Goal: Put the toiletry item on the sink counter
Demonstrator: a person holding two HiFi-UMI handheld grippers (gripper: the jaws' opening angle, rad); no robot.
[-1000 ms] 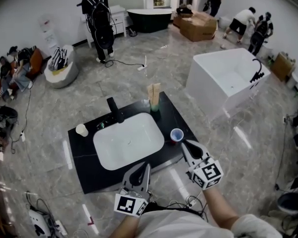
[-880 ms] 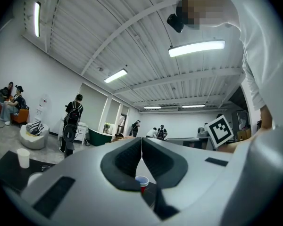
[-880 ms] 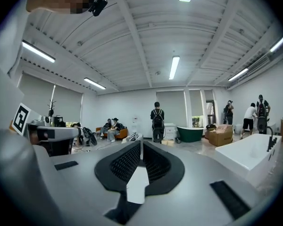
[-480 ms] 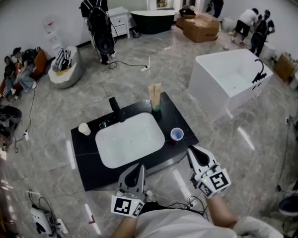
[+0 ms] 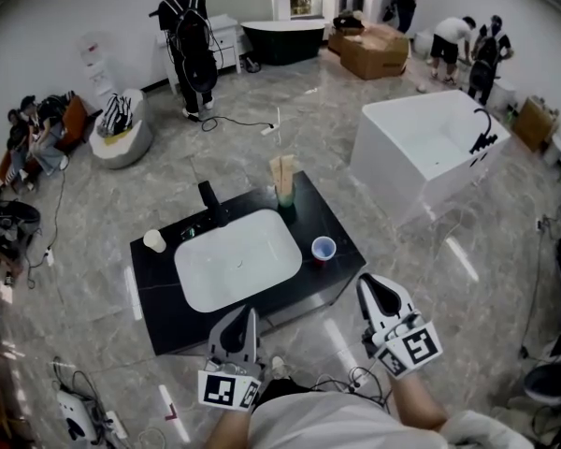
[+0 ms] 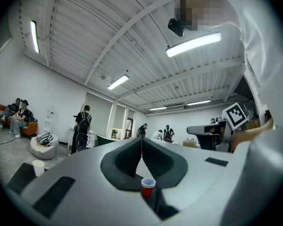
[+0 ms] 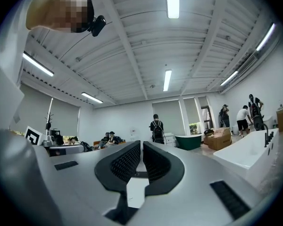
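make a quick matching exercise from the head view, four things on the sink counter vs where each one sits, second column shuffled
Things:
1. red cup
2. pale cup
3. black faucet
4. green cup of tan sticks

Places:
A. behind the basin, at its far edge
B. right of the basin
C. far right corner of the counter
D. left of the basin

Pairs: 1-B, 2-D, 3-A, 4-C

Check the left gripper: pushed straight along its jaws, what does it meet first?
Probably the red cup on the sink counter: the left gripper has it almost dead ahead, slightly below its shut tips. Height is unclear, so it may pass over.
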